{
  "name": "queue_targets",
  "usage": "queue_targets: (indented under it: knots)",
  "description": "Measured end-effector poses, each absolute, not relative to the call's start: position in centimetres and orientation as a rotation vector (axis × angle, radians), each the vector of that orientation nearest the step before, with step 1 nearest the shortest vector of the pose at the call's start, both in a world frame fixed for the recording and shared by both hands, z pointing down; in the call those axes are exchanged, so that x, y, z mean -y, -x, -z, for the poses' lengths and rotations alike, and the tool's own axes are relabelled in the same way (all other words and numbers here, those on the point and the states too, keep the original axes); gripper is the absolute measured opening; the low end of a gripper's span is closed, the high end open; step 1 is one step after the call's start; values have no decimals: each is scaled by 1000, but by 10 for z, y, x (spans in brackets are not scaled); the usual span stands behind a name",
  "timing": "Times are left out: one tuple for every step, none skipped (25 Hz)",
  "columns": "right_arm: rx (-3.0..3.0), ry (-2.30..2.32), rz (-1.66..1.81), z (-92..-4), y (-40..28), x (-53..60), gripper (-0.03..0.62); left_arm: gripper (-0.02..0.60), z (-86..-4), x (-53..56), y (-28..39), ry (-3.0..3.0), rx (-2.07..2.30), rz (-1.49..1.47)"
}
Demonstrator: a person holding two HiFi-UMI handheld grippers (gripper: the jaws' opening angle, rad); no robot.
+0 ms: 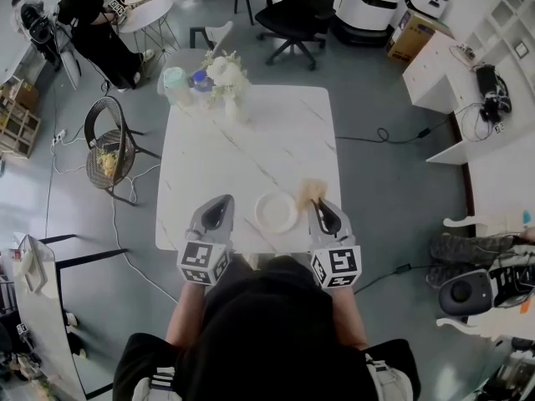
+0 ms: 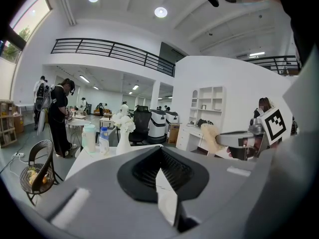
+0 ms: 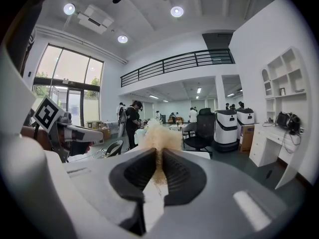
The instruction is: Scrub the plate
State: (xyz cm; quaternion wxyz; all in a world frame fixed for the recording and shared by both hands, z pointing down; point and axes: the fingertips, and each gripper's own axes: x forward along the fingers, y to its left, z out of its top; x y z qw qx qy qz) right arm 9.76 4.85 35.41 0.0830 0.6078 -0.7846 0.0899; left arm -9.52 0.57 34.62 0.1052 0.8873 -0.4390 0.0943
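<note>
Two grippers side by side, tilted slightly down, at near edge of white marble table (image 1: pixel 251 153).
Jaws of left gripper (image 1: pixel 221 200) together, empty; right gripper (image 1: pixel 320 204) clamps tan fibrous scrub pad (image 1: pixel 311 190). Between them on the table lies round white plate (image 1: pixel 276 212); at far edge, white vase (image 1: pixel 231 107) holding white flowers (image 1: pixel 226 72).

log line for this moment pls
left gripper: shut, empty | right gripper: shut on scrubber | plate: on table, between grippers
</note>
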Motion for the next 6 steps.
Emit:
queue_targets:
  knots:
    - [2343,-1815,-269,-354,-97,-48,43,6,-345,-5,95,-2613,1294,-278]
    - [2344,-1814,-269,-354,-96,-47,43,6,-344,-4,96,-2614,1294,-275]
    - [2344,-1814,-268,-354,-96,-47,43,6,-344,-4,96,-2616,1295,-272]
    - [2344,-1813,-268,-354,-95,-47,43,6,-343,-3,96,-2617,1295,-270]
    - [2344,-1813,-268,-354,-95,-46,42,6,-343,-3,96,-2617,1296,-269]
    - [2343,-1812,-268,-354,-94,-46,43,6,-343,-2,96,-2616,1297,-269]
